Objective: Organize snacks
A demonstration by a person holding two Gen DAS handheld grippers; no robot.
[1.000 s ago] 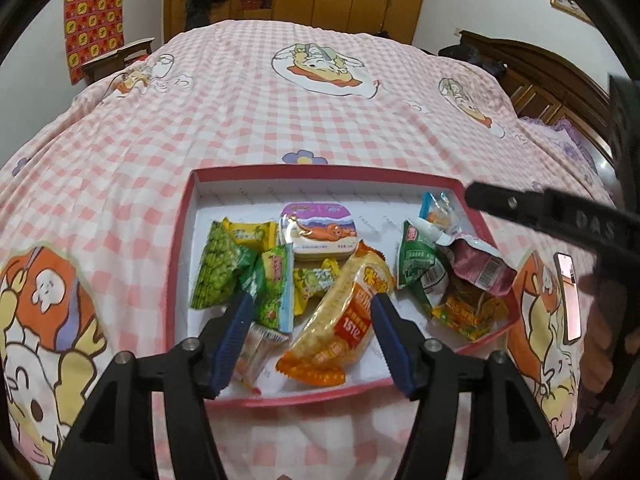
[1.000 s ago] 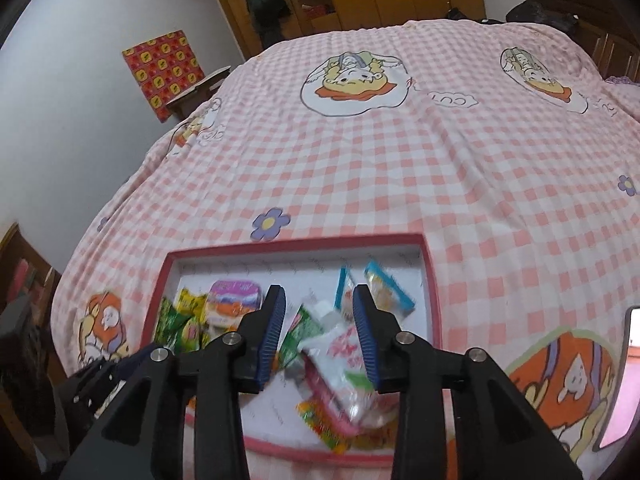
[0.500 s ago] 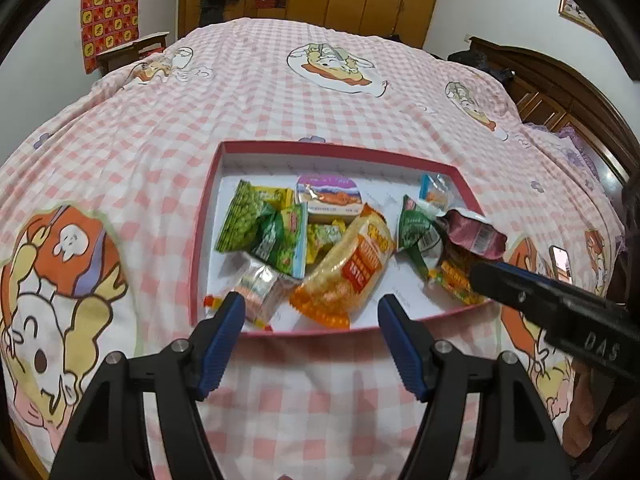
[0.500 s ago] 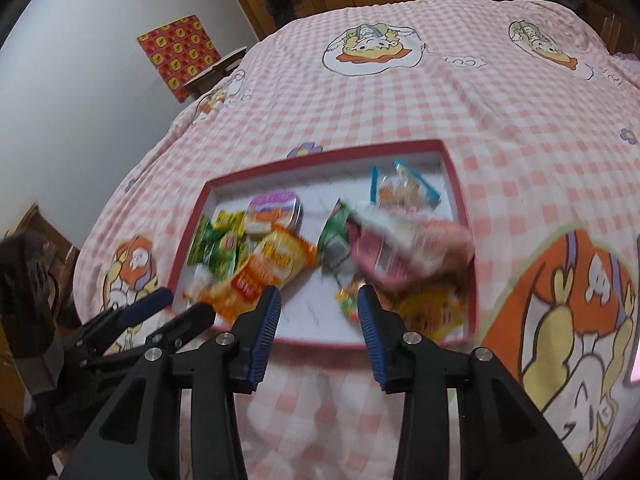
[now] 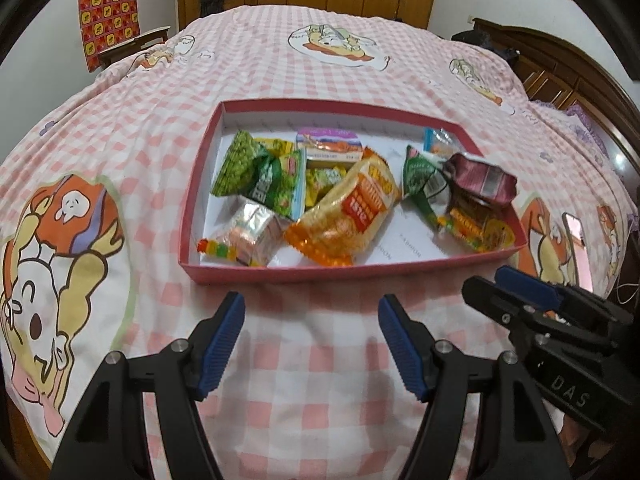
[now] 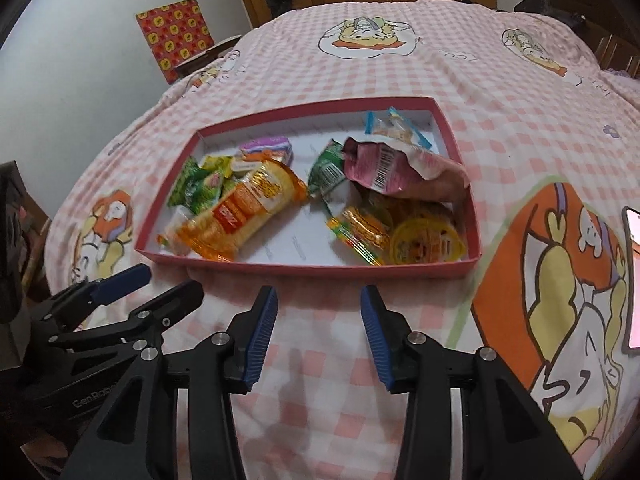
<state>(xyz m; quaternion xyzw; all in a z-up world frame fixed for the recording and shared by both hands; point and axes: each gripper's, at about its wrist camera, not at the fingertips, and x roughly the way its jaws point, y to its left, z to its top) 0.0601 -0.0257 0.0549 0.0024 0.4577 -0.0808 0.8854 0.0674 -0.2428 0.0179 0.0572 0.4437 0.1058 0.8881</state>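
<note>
Pink checked bed [image 5: 320, 64], red tray [image 5: 192, 208] at 12 o'clock, snacks [image 5: 348, 212] all inside. Both empty: left gripper [image 5: 312, 328] spread, right gripper [image 6: 318, 320] opening. Probably done; best backing off gently.

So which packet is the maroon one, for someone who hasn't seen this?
On the pink checked bed sits a red-walled tray of snacks. At its right end, the maroon packet lies atop the pile, alone in showing a white barcode label.
</note>
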